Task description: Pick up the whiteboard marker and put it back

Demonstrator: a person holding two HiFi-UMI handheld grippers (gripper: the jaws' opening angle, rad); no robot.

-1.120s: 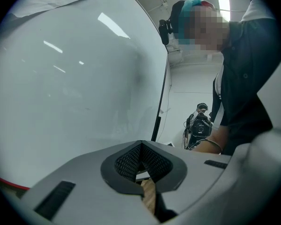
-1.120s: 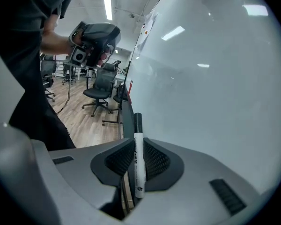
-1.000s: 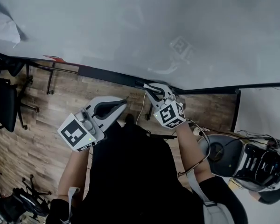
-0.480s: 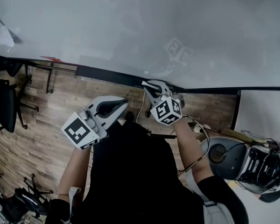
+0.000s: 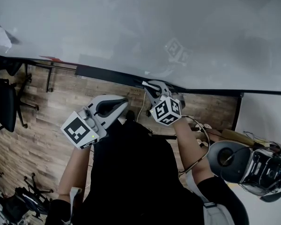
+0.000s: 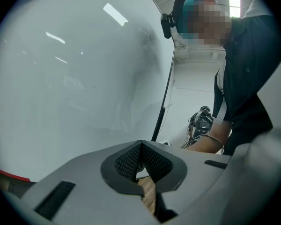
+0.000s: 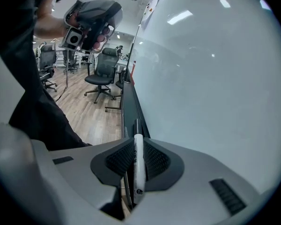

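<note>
The whiteboard marker (image 7: 138, 165), white with a dark cap end, lies lengthwise between the pads of my right gripper (image 7: 136, 146), which is shut on it. In the head view that gripper (image 5: 148, 85) points down at the black tray ledge (image 5: 107, 74) under the whiteboard (image 5: 178, 22), its tips close above the ledge. The right gripper view shows the ledge (image 7: 129, 109) running away just beyond the marker's tip. My left gripper (image 5: 125, 101) hangs a little left of the right one, off the board, with its pads (image 6: 131, 161) meeting at the tip and nothing between them.
A red object (image 5: 54, 59) lies on the ledge farther left. Black office chairs (image 5: 4, 107) stand on the wooden floor (image 5: 37, 139) at left. Cables and a grey device (image 5: 260, 170) sit at lower right. The person's dark torso (image 5: 131, 172) fills the lower middle.
Both grippers have sunk a little along the board toward the ledge. The right one still holds the marker, and the left stays shut.
</note>
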